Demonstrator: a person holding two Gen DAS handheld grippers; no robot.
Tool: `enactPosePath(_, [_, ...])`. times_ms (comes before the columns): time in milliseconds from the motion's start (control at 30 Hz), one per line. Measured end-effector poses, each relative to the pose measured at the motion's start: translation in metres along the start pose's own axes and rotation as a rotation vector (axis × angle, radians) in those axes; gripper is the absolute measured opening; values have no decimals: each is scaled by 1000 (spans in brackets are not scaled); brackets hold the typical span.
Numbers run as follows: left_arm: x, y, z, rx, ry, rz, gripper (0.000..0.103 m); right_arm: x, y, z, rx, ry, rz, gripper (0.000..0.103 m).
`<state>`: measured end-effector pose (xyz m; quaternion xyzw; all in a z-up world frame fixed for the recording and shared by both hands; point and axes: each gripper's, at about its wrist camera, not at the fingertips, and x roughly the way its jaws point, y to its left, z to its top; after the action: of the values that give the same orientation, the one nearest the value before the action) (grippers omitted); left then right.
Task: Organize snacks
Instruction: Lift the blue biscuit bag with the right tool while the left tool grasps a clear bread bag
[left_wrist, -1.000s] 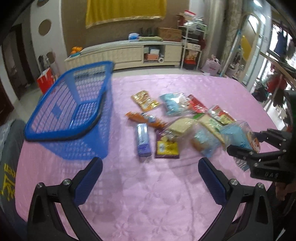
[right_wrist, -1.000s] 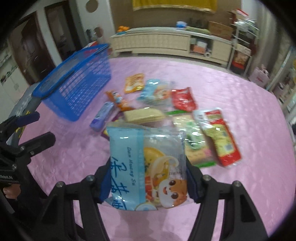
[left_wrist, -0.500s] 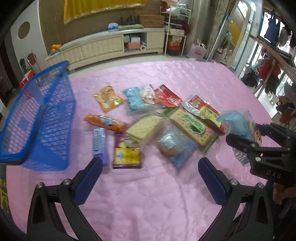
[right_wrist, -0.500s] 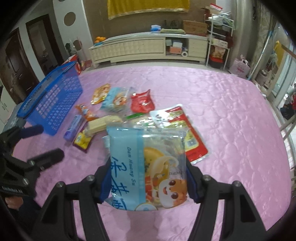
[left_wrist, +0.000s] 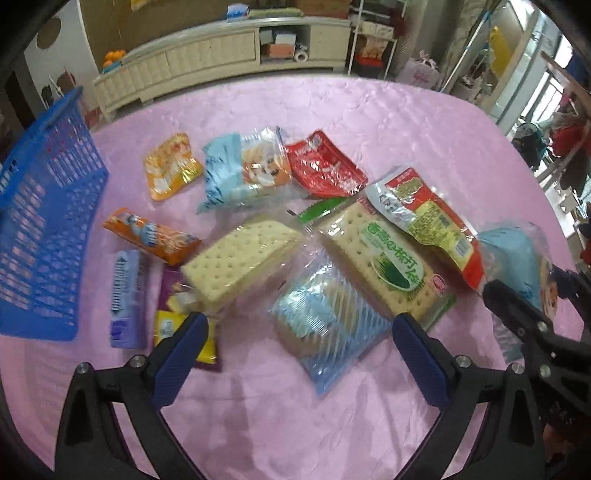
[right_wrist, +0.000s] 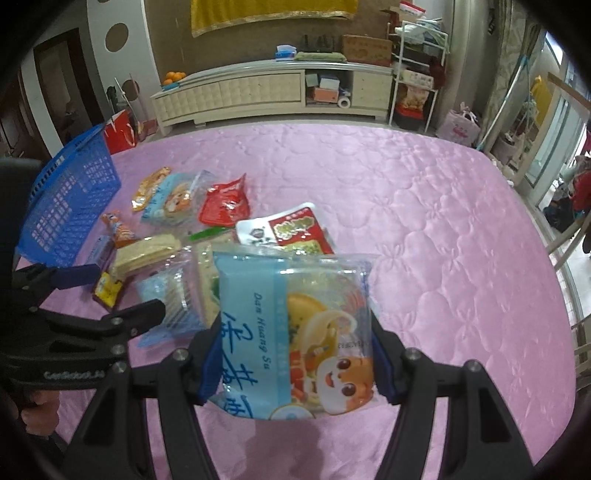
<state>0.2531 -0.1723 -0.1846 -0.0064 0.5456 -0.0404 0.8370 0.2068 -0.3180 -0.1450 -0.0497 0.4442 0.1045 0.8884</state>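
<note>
While your right gripper (right_wrist: 295, 354) tilts down, clamped on the blue snack bag (right_wrist: 295, 332), your left gripper (left_wrist: 295, 354) gapes above the striped packet (left_wrist: 325, 321); only the right view, lower left, shows your hand (right_wrist: 37, 410)

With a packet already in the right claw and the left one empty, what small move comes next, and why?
Probably lower the open left claw onto the blue striped packet lying between its fingers, then close. The right claw already grips a blue cartoon packet.
</note>
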Motion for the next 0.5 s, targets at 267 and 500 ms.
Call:
enactPosePath(267, [23, -8, 7, -10, 17, 76, 99, 11, -4, -4, 11, 32, 18, 70])
enactPosePath(500, [38, -5, 1, -54, 82, 46, 89, 10, -5, -7, 27, 27, 32, 70])
